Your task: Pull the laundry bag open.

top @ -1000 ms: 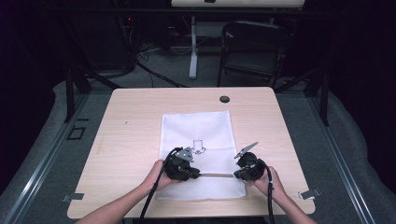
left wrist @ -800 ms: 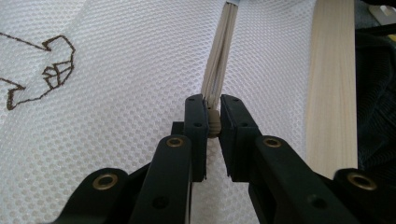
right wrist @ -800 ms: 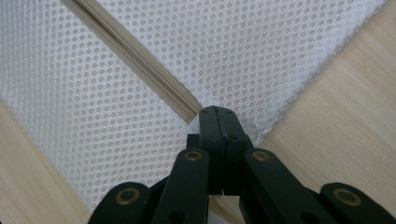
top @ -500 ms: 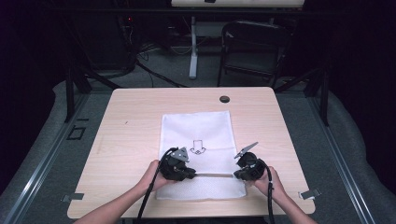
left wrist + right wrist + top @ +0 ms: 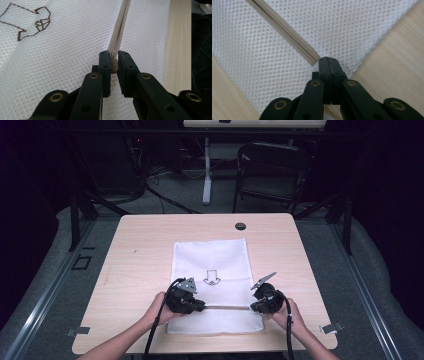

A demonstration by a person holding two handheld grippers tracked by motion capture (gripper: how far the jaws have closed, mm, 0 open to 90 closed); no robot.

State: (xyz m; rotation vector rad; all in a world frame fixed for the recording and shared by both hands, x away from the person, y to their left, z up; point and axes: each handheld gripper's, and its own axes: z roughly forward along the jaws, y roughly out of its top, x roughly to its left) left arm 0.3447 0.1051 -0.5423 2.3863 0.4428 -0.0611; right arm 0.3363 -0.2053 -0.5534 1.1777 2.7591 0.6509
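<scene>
L gripper (image 5: pixel 113 66) clamps zip pull (image 5: pixel 114 65); zipper (image 5: pixel 227 307) runs level across lower frame to R gripper (image 5: pixel 260 304), pinching bag (image 5: pixel 212 260) end.

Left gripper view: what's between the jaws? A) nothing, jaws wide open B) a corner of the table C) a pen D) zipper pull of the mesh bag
D: the left gripper is closed on the beige zipper pull, with the zipper tape running away from it across the white mesh bag.
</scene>
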